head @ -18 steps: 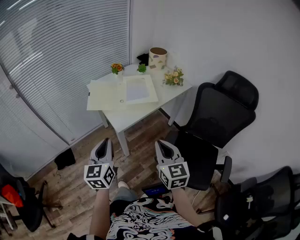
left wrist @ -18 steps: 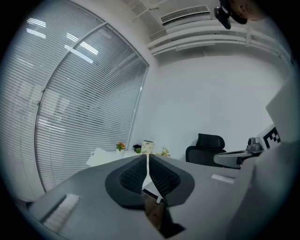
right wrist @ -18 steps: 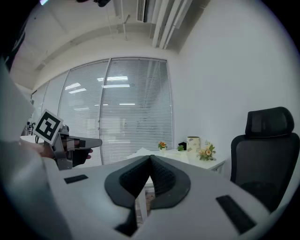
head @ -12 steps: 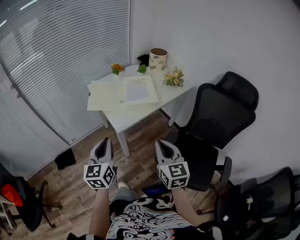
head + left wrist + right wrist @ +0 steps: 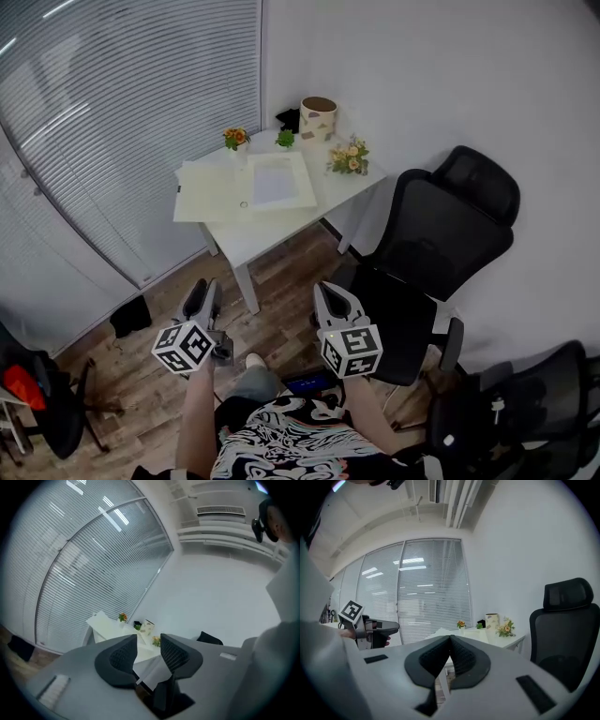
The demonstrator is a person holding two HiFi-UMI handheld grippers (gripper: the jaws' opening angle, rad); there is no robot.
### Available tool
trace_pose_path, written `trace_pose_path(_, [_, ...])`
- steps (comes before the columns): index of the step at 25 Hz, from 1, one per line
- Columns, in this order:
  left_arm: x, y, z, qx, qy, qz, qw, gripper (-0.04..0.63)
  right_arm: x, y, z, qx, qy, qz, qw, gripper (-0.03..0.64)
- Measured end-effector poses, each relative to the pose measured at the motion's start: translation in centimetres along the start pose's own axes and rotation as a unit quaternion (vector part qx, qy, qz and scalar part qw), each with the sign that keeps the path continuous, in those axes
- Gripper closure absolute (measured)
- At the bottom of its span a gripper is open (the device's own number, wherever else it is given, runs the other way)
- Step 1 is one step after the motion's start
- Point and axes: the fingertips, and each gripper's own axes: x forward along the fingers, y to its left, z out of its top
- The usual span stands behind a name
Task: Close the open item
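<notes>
An open cream folder [image 5: 225, 192] with a white sheet [image 5: 277, 178] in it lies flat on the small white table [image 5: 258, 234] ahead. In the left gripper view the folder [image 5: 104, 623] shows far beyond the jaws. Both grippers hang over the wooden floor, well short of the table. My left gripper [image 5: 201, 296] [image 5: 149, 641] is open with nothing between its jaws. To its right, my right gripper [image 5: 328, 296] [image 5: 451, 640] is shut and empty. The right gripper view also catches the left gripper [image 5: 370, 630] off to its left.
On the table's far side stand a tall patterned cup [image 5: 318, 117], two flower pots [image 5: 235, 138] [image 5: 348, 157] and a small green plant [image 5: 285, 138]. A black office chair [image 5: 441, 234] is right of the table, another chair [image 5: 530, 403] at lower right. Window blinds [image 5: 112, 112] fill the left.
My left gripper has shifted a little left and down and rolled, so its marker cube now sits tilted. The right gripper has hardly moved.
</notes>
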Motion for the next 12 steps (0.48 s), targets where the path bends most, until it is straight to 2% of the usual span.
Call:
trace_pose_path(6, [1.6,3.2,-0.5,-0.024,-0.003,0.046,0.9987,0.44,2.5,-1.5,-1.5,0.011,0.019,0.0,1.0,0.614])
trace_pose_path(12, [5.1,7.1,-1.8,-0.051,0.011,0.069,0.9962,0.438,6.9,-3.6,-3.1,0.013,0.051,0.002,0.999,0.614])
